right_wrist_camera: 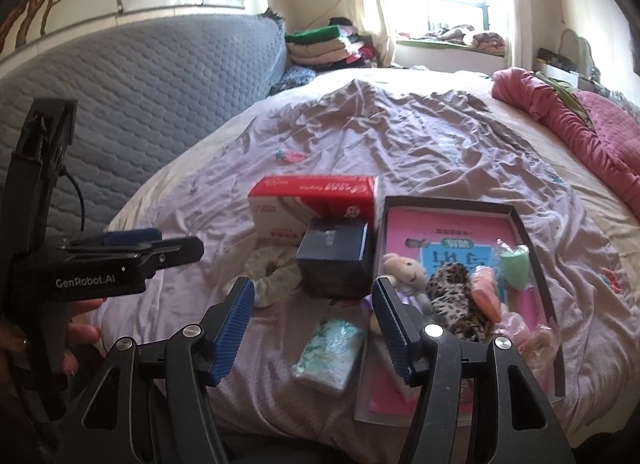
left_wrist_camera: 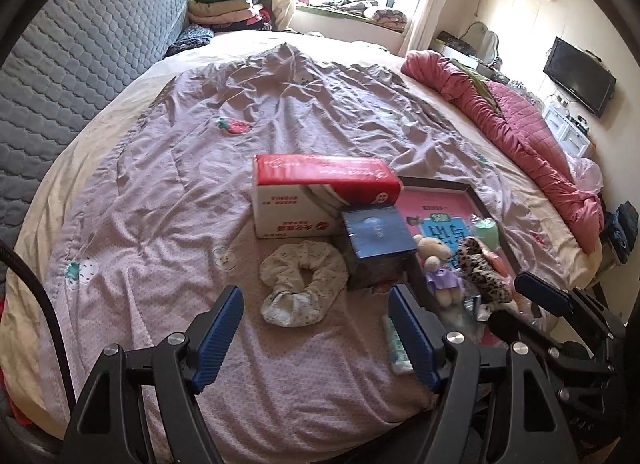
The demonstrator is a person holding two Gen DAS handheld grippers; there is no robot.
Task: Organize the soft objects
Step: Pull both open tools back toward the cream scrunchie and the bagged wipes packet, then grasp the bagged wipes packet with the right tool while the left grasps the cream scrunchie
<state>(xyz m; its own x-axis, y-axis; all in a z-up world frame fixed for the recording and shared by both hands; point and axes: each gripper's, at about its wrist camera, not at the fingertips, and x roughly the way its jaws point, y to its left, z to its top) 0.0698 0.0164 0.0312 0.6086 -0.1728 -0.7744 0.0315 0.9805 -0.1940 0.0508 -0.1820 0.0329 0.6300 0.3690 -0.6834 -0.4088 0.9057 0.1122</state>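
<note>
A cream floral scrunchie (left_wrist_camera: pixel 302 276) lies on the lilac bedspread (left_wrist_camera: pixel 200 224), just beyond my open left gripper (left_wrist_camera: pixel 316 294); nothing is between its fingers. Behind it stand a dark blue box (left_wrist_camera: pixel 378 248) and a red-and-white tissue box (left_wrist_camera: pixel 320 192). A shallow dark tray (right_wrist_camera: pixel 520 220) holds a pink book, a small teddy bear (right_wrist_camera: pixel 404 270), a leopard scrunchie (right_wrist_camera: pixel 456 296), and pink and green soft items. My right gripper (right_wrist_camera: pixel 313 288) is open above a pale green tissue packet (right_wrist_camera: pixel 330 352), not touching it. The scrunchie (right_wrist_camera: pixel 272 268) shows partly behind the left finger.
A grey quilted headboard (left_wrist_camera: pixel 80 76) runs along the left. A rolled pink quilt (left_wrist_camera: pixel 520 132) lines the bed's right edge. Folded clothes (left_wrist_camera: pixel 228 8) are stacked by the window. In the right wrist view a hand (right_wrist_camera: pixel 80 328) holds the left gripper (right_wrist_camera: pixel 176 246) at the left.
</note>
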